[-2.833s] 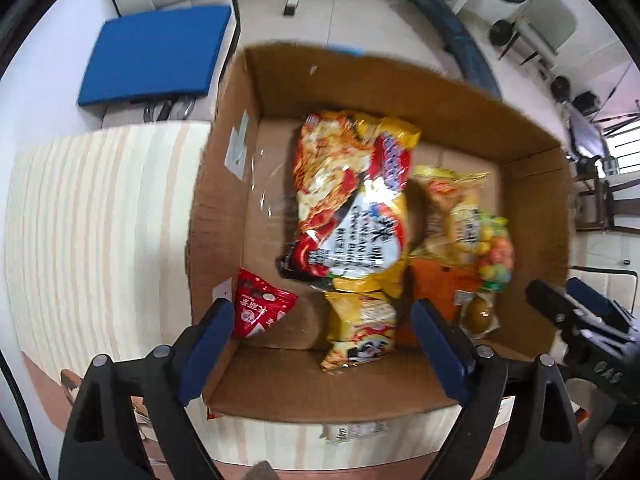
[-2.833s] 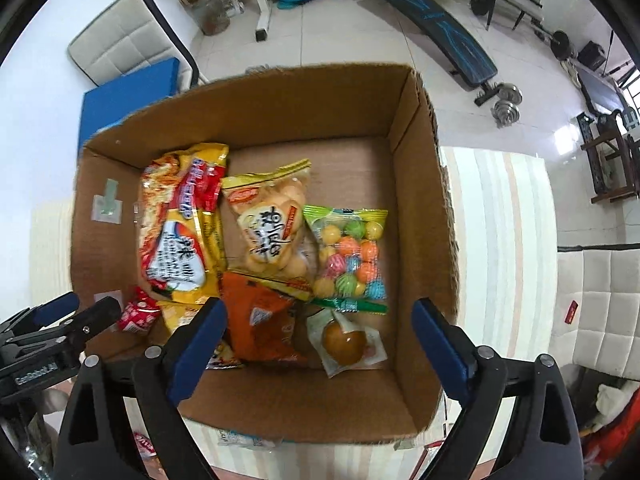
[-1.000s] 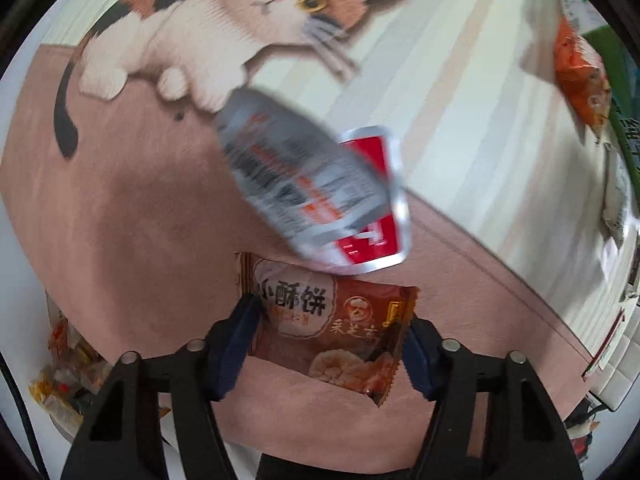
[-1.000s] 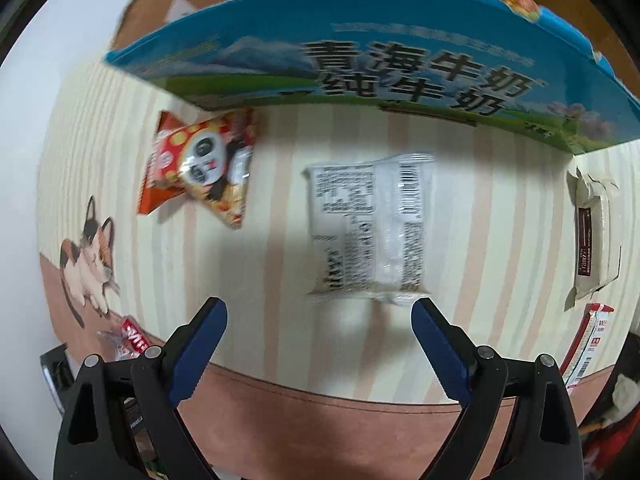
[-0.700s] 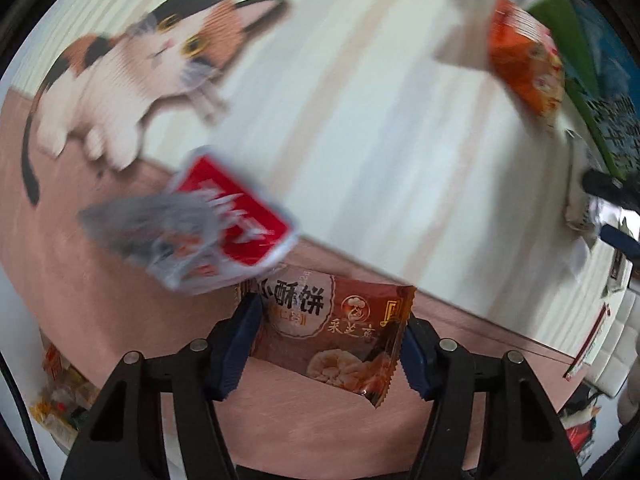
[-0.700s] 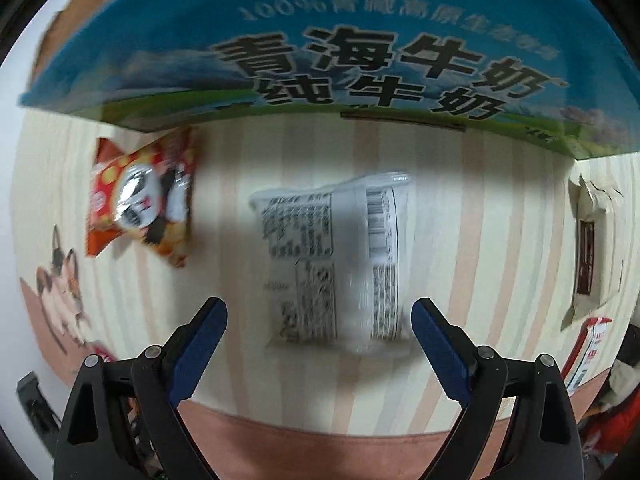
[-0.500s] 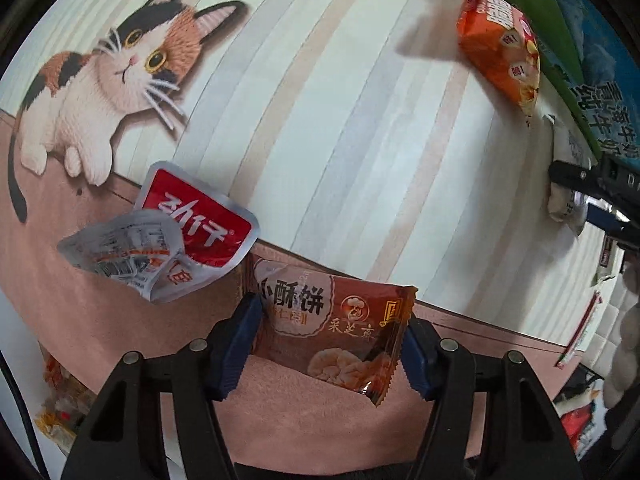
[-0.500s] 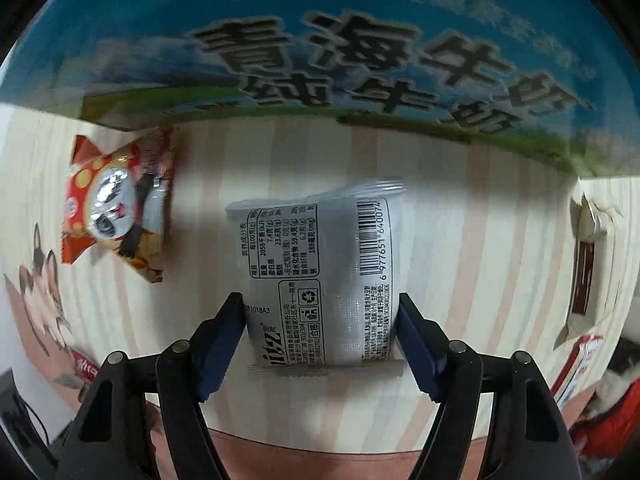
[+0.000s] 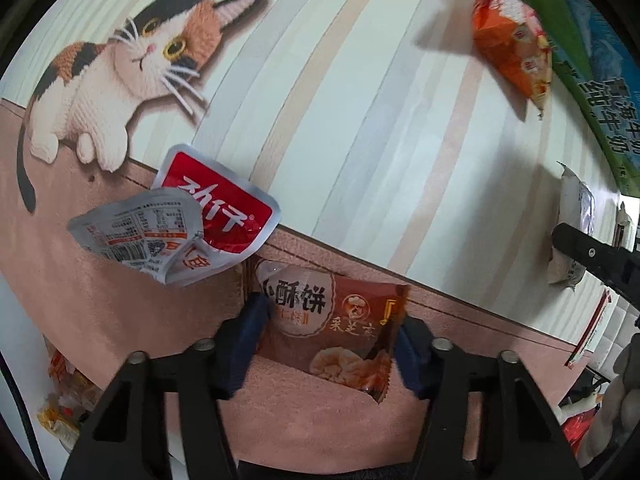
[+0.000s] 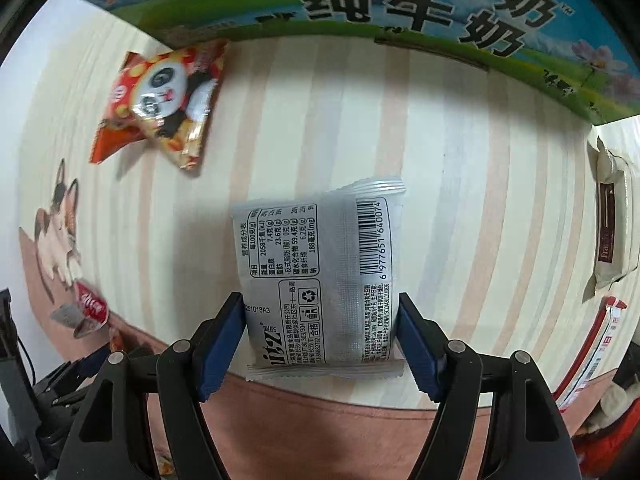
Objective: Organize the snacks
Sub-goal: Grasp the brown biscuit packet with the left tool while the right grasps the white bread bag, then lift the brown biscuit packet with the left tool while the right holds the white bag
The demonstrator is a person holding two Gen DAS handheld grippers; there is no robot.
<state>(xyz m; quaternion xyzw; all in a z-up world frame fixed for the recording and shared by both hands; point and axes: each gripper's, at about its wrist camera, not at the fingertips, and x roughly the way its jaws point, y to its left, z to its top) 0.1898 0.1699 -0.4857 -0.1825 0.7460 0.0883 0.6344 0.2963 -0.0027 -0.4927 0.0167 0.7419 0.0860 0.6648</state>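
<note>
My left gripper (image 9: 328, 336) is shut on a brown pastry packet (image 9: 332, 320), held just above the pink edge of the striped mat. My right gripper (image 10: 320, 332) is shut on a silver snack packet (image 10: 320, 272) that shows its barcode side, over the striped mat. That silver packet and the right gripper's arm also show at the right edge of the left wrist view (image 9: 576, 216). The blue and green milk box (image 10: 400, 4) stands at the far side of the mat.
A red and silver pouch (image 9: 192, 220) lies crumpled beside the brown packet. An orange panda snack bag (image 10: 160, 104) lies near the box. A beige packet (image 10: 608, 228) and a red-edged stick pack (image 10: 592, 356) lie at the right. A cat picture (image 9: 120, 68) is on the mat.
Both grippers left the open box and came down to the mat. The left gripper holds the brown packet throughout. The right gripper closed on the silver packet about half a second ago.
</note>
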